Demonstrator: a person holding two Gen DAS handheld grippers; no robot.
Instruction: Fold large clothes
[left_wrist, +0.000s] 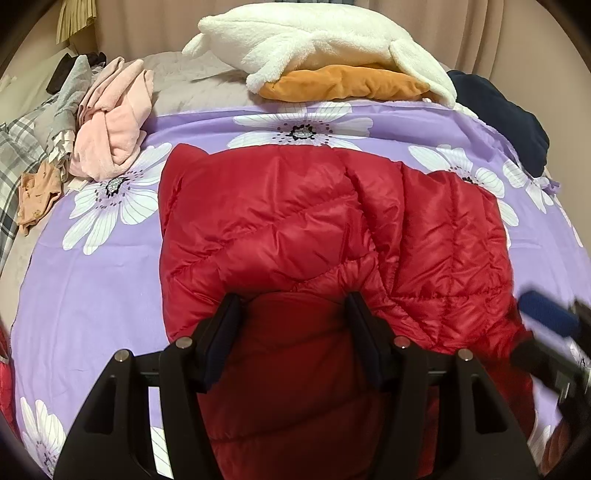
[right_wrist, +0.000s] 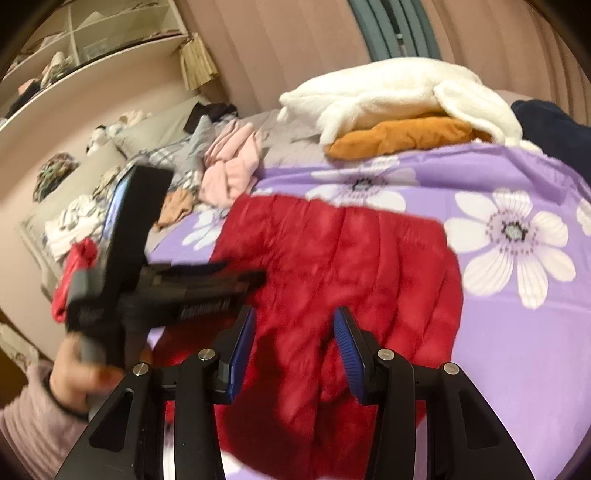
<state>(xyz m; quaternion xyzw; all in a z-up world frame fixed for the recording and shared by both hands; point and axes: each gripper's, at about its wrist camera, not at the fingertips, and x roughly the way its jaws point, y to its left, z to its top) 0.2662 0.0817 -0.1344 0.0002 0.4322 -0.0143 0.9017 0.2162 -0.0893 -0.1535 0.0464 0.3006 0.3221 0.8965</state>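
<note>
On the purple bed cover (left_wrist: 92, 314) with white flowers lies one red quilted jacket (left_wrist: 295, 221), folded partly over itself, with shiny fabric and stitched diamond lines. It fills the middle of both views.

At 6 o'clock in the left wrist view, the left gripper (left_wrist: 291, 299) stands wide, and its two black fingers (left_wrist: 229, 314) are on either side of a bulge of the red fabric. The fabric lies between them, but they do not squeeze it. At 3 o'clock of this view a blurred black and blue part of the right gripper (left_wrist: 550, 321) shows at the edge of the jacket.

In the right wrist view the right gripper (right_wrist: 293, 321) is also apart, about half wide, with two blue pads (right_wrist: 347, 347) over the jacket; I cannot tell if they touch it. At 9 o'clock the left gripper (right_wrist: 236, 280) reaches onto the jacket from the side, held by a hand (right_wrist: 79, 373) in a pale pink sleeve.

Around the jacket: at 12 o'clock one white fluffy garment (left_wrist: 325, 44) rests on one folded orange one (left_wrist: 343, 83). At 2 o'clock lies one dark navy garment (left_wrist: 506, 118). At 10 o'clock there is one crumpled pink garment (left_wrist: 110, 118), near a heap of grey and checked clothes (left_wrist: 33, 136). Behind the bed hang beige curtains (right_wrist: 288, 44).
</note>
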